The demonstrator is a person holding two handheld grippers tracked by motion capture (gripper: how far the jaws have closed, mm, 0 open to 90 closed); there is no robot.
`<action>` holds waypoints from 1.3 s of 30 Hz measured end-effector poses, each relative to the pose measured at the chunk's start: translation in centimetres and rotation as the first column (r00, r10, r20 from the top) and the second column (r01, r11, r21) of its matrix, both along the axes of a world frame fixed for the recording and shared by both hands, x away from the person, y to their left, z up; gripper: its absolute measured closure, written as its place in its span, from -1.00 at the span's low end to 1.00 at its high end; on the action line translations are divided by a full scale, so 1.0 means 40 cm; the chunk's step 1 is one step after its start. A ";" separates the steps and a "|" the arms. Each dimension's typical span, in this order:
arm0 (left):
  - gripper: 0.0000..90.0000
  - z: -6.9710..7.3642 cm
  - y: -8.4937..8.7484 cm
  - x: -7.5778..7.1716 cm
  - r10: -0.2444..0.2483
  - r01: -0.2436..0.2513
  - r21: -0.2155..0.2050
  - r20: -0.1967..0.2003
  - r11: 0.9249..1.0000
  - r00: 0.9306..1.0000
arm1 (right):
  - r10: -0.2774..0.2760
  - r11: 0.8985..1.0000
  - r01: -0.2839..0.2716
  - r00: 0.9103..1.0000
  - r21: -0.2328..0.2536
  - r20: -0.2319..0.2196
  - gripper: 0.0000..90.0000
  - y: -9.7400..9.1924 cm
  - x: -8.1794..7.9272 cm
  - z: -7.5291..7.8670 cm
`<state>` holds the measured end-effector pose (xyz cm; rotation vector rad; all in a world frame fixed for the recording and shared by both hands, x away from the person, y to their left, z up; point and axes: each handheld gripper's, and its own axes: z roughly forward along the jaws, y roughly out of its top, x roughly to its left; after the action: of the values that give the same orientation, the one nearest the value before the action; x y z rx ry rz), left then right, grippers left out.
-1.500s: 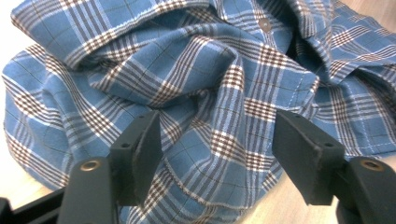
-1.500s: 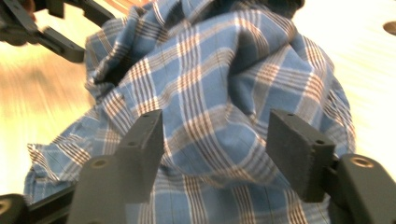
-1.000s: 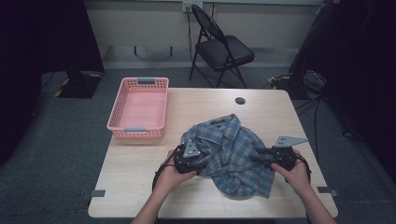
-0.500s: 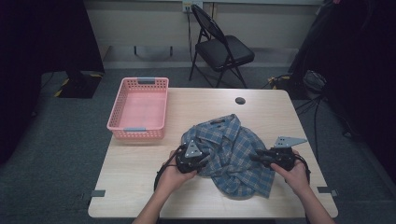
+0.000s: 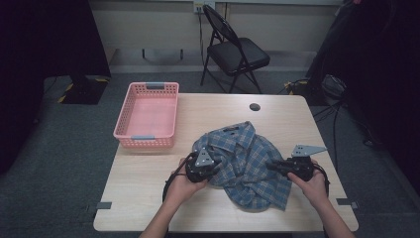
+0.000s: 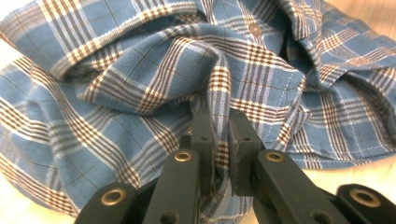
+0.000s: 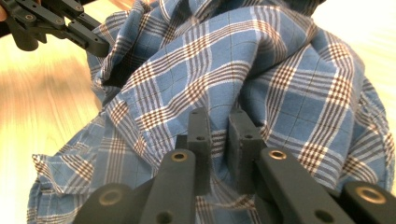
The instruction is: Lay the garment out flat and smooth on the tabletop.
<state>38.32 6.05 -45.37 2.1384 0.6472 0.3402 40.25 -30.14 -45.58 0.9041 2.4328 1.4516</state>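
crumpled plaid shirt (image 5: 245, 161) on the bench (image 5: 143, 178), left tongs (image 6: 219, 140) just closing, pinching a fold at its left edge, right tongs (image 7: 219, 140) likewise closing, clamped on its right edge

The high view is dim and slightly soft, its corners and both side edges sinking into near black; the pale table (image 5: 148, 198) is the brightest area. Both gripper views are far brighter. In them the plaid shirt (image 6: 140, 70) is sharp just beyond the fingertips, the wood glares to near white towards the edges, and the near black fingers (image 7: 201, 140) are slightly blurred.
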 end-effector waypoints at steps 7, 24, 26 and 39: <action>0.85 0.033 0.013 0.001 0.010 -0.009 -0.028 0.035 1.000 0.999 | -0.013 0.999 0.013 1.000 0.030 0.010 0.82 -0.005 -0.001 0.013; 0.85 0.110 0.018 0.012 0.026 -0.019 -0.064 0.106 0.998 0.994 | -0.023 0.997 0.021 1.000 0.075 0.020 0.82 -0.013 0.013 0.049; 0.85 0.116 0.017 0.016 0.027 -0.020 -0.061 0.111 0.998 0.993 | -0.028 0.997 0.026 0.999 0.077 0.021 0.82 -0.014 0.017 0.056; 0.85 0.157 0.010 0.037 0.035 -0.027 -0.054 0.147 0.998 0.989 | -0.049 0.994 0.045 0.998 0.100 0.034 0.82 -0.013 0.046 0.099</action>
<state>39.80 6.45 -39.07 2.0335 0.5981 0.4886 42.10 -30.67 -41.63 0.9401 2.3158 1.5706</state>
